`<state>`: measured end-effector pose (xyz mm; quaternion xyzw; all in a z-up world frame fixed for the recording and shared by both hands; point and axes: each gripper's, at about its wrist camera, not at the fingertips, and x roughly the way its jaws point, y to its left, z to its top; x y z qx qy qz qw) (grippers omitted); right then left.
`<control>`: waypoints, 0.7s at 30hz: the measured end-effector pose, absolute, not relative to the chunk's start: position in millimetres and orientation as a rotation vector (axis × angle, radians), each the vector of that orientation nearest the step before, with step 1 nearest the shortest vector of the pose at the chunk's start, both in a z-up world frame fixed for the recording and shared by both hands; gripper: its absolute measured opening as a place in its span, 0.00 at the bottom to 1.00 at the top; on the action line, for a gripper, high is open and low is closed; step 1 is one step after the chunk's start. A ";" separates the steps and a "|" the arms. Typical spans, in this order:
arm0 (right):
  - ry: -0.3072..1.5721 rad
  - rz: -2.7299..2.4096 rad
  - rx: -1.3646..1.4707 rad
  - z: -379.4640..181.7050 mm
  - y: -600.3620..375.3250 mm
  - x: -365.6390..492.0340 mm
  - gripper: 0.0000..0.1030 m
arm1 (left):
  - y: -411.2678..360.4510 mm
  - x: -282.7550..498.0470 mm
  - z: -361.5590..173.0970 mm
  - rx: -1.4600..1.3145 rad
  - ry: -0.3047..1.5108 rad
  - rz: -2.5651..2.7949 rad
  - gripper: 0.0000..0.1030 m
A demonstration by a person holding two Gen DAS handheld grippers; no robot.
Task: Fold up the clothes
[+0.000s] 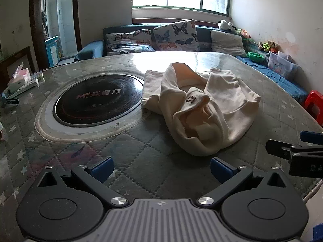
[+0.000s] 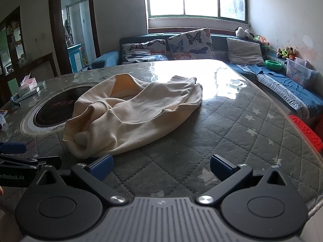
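A cream garment [image 1: 201, 109] lies in a crumpled heap on the quilted table [image 1: 141, 161]; a collar label faces up. It also shows in the right wrist view [image 2: 131, 117]. My left gripper [image 1: 161, 168] is open and empty, just short of the garment's near edge. My right gripper [image 2: 161, 166] is open and empty, near the garment's near edge, with its left fingertip [image 2: 102, 166] close to the cloth. The right gripper shows at the right edge of the left wrist view [image 1: 298, 153]. The left gripper shows at the left edge of the right wrist view [image 2: 18, 157].
A round black induction hob [image 1: 97, 100] is set in the table, left of the garment. A tissue pack and boxes [image 1: 20, 80] lie at the far left. A sofa with butterfly cushions [image 1: 173, 36] stands behind. A red stool [image 1: 315, 102] stands at the right.
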<state>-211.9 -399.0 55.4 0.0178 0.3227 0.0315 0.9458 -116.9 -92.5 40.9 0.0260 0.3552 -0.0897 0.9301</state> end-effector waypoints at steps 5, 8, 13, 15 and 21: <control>0.671 0.071 0.041 53.5 -397.5 -206.9 1.00 | -94.4 -112.9 42.1 0.061 0.734 -0.186 1.00; 0.676 0.071 0.046 53.2 -397.7 -204.2 1.00 | -95.2 -111.2 43.0 0.067 0.737 -0.188 1.00; 0.687 0.075 0.053 54.1 -398.0 -199.6 1.00 | -97.2 -106.5 46.4 0.076 0.744 -0.200 1.00; 0.692 0.077 0.058 55.1 -398.6 -196.6 1.00 | -97.8 -102.2 48.6 0.077 0.746 -0.201 1.00; 0.703 0.084 0.068 59.4 -399.2 -179.7 1.00 | -101.8 -85.6 59.6 0.100 0.745 -0.208 1.00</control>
